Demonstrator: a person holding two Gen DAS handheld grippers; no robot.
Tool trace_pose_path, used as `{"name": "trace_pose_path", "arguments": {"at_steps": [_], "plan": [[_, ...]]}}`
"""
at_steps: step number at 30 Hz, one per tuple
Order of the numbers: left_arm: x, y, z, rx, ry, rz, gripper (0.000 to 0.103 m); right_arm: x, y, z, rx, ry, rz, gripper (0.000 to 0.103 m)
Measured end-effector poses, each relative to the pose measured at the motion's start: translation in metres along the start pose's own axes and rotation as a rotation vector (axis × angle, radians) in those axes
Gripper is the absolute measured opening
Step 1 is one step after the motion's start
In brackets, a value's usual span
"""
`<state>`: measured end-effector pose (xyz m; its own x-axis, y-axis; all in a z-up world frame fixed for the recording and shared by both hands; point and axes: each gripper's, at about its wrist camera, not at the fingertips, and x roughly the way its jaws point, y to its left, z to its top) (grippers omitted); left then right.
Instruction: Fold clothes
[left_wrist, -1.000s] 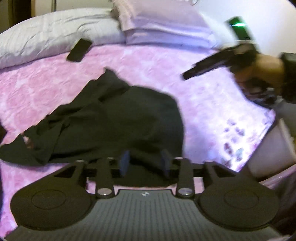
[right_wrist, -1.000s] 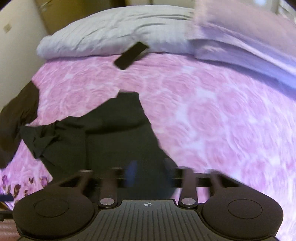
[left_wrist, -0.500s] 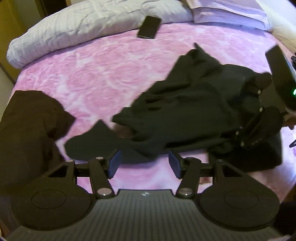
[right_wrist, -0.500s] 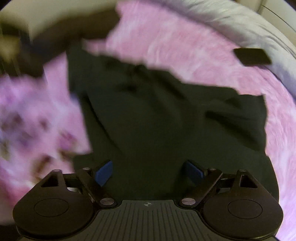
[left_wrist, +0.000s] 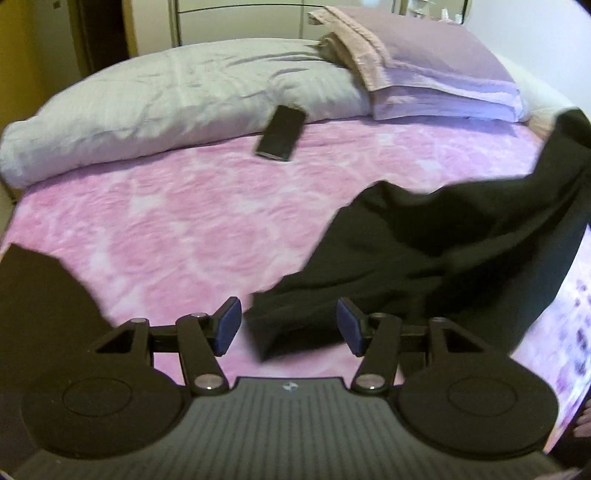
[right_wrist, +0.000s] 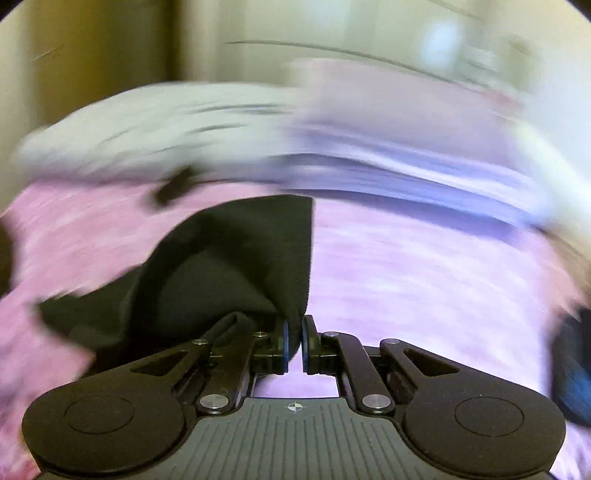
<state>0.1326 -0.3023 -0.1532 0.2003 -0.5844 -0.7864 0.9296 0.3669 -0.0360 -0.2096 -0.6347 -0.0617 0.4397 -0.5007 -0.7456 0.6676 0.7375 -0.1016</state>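
Right gripper (right_wrist: 294, 341): jaws pinched together on a fold of the black garment (right_wrist: 236, 266); cloth hangs up and to the left of the blue pads (right_wrist: 284, 345), lifted off the pink bedspread (right_wrist: 424, 280). Right wrist view heavily motion-blurred; background detail unreliable.

Left gripper (left_wrist: 288, 326): jaws parted, nothing pressed between the pads (left_wrist: 229, 325). A low corner of the black garment (left_wrist: 424, 258) lies on the pink bedspread (left_wrist: 177, 221) in the gap between the fingers, untouched as far as can be seen.

In the left wrist view the garment's right side rises toward the frame's upper right edge, the rest trails down onto the bed.

Second dark cloth (left_wrist: 40, 306) at lower left, apart from the garment.

Black phone (left_wrist: 282, 133) lies at the edge of the grey pillow (left_wrist: 177, 99); lilac pillows (left_wrist: 436, 77) stacked to its right
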Motion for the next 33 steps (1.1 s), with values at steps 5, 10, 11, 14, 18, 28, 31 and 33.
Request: {"name": "trace_pose_path", "arguments": {"at_steps": [5,10,11,14,18,28,31,33], "plan": [[0.042,-0.069,0.02,0.05,0.03,-0.007,0.059,0.041,-0.114,-0.048,0.177,0.125,-0.176,0.005],[0.083,-0.14,0.038,0.133,0.075,-0.028,0.059,0.096,-0.163,-0.087,0.214,0.293,-0.18,0.005],[0.09,-0.149,0.043,0.154,0.075,-0.036,0.059,0.102,-0.164,-0.086,0.187,0.306,-0.159,0.006],[0.125,-0.176,0.07,0.211,0.069,-0.05,0.06,0.106,-0.163,-0.086,0.105,0.278,-0.074,0.058],[0.185,-0.203,0.11,0.313,0.08,-0.106,0.06,0.13,-0.156,-0.081,0.048,0.205,0.179,0.084],[0.297,-0.206,0.12,0.629,0.379,-0.258,0.043,0.227,-0.075,-0.096,-0.342,0.324,0.563,0.08],[0.297,-0.211,0.102,0.694,0.403,-0.314,0.013,0.238,-0.073,-0.104,-0.299,0.35,0.56,0.053],[0.286,-0.214,0.104,0.693,0.385,-0.322,0.004,0.233,-0.082,-0.095,-0.245,0.354,0.534,0.009]]}}
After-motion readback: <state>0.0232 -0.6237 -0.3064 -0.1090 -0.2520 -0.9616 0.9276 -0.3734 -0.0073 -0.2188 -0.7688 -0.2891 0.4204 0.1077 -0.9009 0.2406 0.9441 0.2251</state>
